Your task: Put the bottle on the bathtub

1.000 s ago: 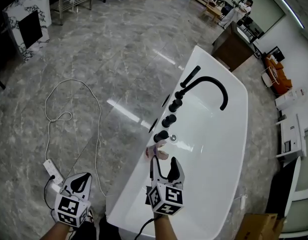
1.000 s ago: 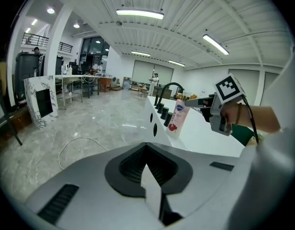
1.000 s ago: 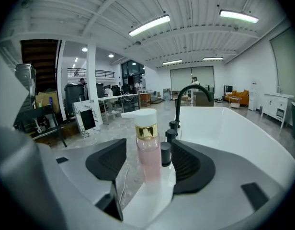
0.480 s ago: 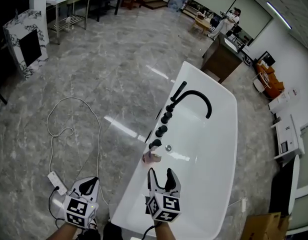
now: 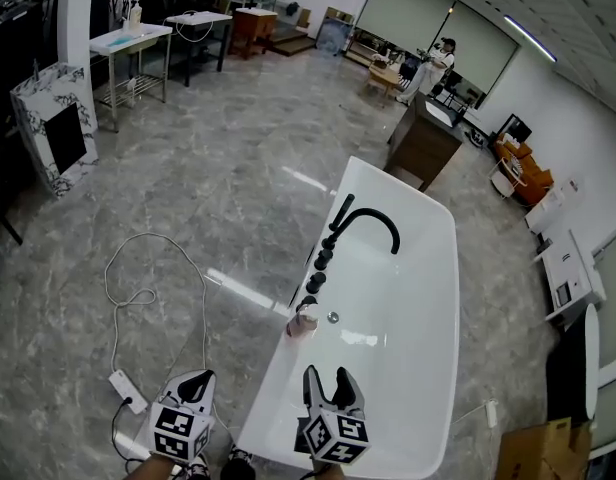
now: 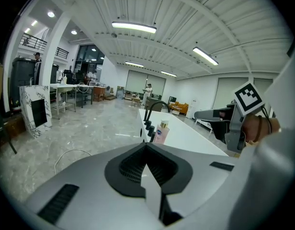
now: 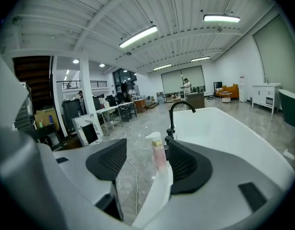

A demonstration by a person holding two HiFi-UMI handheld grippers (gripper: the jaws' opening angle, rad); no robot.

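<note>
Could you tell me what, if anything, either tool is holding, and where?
Nothing is held. The right tool is open, the left tool shut empty; the bottle stands free on the bathtub rim.

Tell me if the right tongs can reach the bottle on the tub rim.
Probably yes: the right tongs are open, pointing at the bottle, with only bare tub rim between.

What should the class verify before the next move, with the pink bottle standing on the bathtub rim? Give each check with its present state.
1. Bottle upright on the bathtub rim: ok.
2. Right gripper jaws apart, clear of the bottle: ok.
3. Left gripper shut and empty: ok.
4. Gap between the bottle and the black knobs: cannot tell, they are very close.
5. Bottle base fully on the rim: cannot tell.
</note>
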